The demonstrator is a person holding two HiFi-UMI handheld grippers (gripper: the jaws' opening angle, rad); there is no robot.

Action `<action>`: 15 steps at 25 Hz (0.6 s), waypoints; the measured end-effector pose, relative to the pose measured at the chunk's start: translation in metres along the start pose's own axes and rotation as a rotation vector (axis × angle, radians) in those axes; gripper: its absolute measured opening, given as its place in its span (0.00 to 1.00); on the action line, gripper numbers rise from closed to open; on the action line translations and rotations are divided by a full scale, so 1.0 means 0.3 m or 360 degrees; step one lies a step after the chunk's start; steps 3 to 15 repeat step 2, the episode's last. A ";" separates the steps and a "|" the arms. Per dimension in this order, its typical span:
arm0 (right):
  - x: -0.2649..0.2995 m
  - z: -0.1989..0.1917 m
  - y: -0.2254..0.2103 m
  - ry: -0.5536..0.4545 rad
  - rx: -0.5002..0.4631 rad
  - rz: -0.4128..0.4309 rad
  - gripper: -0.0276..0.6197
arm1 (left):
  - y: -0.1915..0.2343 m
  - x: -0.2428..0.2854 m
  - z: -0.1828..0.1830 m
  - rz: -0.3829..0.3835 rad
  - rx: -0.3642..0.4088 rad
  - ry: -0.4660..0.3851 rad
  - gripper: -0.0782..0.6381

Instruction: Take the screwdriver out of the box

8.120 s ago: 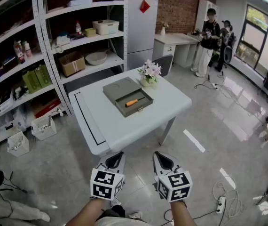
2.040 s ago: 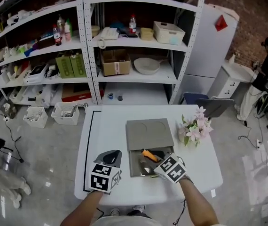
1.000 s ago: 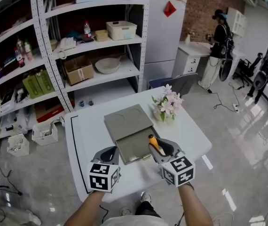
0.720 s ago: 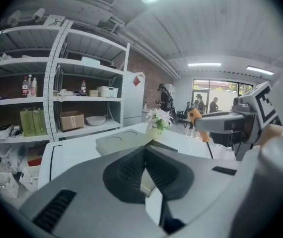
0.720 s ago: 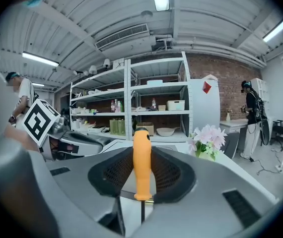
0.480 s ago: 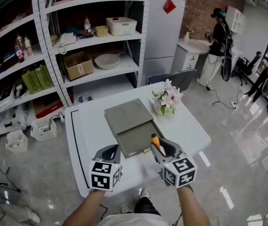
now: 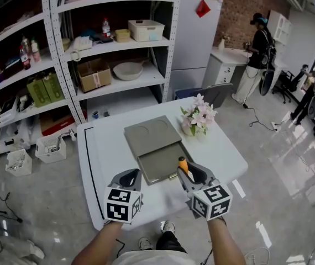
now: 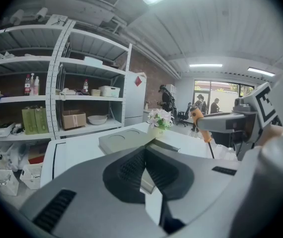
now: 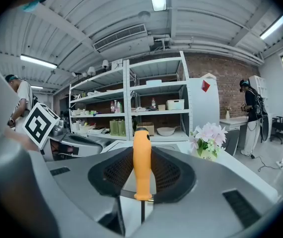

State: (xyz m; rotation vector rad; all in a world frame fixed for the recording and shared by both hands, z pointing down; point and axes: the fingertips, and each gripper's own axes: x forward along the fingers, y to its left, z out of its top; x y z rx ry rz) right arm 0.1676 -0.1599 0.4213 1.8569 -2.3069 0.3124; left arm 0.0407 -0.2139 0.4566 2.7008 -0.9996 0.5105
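Observation:
An orange-handled screwdriver (image 7: 183,164) stands upright between the jaws of my right gripper (image 7: 187,171), which is shut on it just off the near right corner of the grey box's open drawer (image 7: 158,169). In the right gripper view the handle (image 9: 141,175) points up and the metal shaft hangs below the right gripper (image 9: 142,152). The grey box (image 7: 148,136) lies mid-table, and no tool shows in its drawer. My left gripper (image 7: 128,178) hovers near the drawer's left front corner. In its own view the left gripper (image 8: 144,151) has its jaws together with nothing held.
A small pot of pink flowers (image 7: 199,116) stands right of the box on the white table (image 7: 102,159). Metal shelving (image 7: 63,54) with boxes and bottles runs behind, next to a white fridge (image 7: 196,32). People stand at the far right.
Two seconds ago my right gripper was down in the drawer at the screwdriver. Now it holds it lifted beside the drawer's corner. Both grippers have barely moved over the last second.

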 end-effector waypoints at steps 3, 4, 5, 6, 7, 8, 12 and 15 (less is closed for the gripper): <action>0.002 0.003 0.005 0.0001 -0.0001 0.0002 0.22 | 0.005 -0.004 0.000 0.0003 -0.0001 0.0003 0.12; 0.002 0.003 0.005 0.0001 -0.0001 0.0002 0.22 | 0.005 -0.004 0.000 0.0003 -0.0001 0.0003 0.12; 0.002 0.003 0.005 0.0001 -0.0001 0.0002 0.22 | 0.005 -0.004 0.000 0.0003 -0.0001 0.0003 0.12; 0.002 0.003 0.005 0.0001 -0.0001 0.0002 0.22 | 0.005 -0.004 0.000 0.0003 -0.0001 0.0003 0.12; 0.002 0.003 0.005 0.0001 -0.0001 0.0002 0.22 | 0.005 -0.004 0.000 0.0003 -0.0001 0.0003 0.12; 0.002 0.003 0.005 0.0001 -0.0001 0.0002 0.22 | 0.005 -0.004 0.000 0.0003 -0.0001 0.0003 0.12; 0.002 0.003 0.005 0.0001 -0.0001 0.0002 0.22 | 0.005 -0.004 0.000 0.0003 -0.0001 0.0003 0.12; 0.002 0.003 0.005 0.0001 -0.0001 0.0002 0.22 | 0.005 -0.004 0.000 0.0003 -0.0001 0.0003 0.12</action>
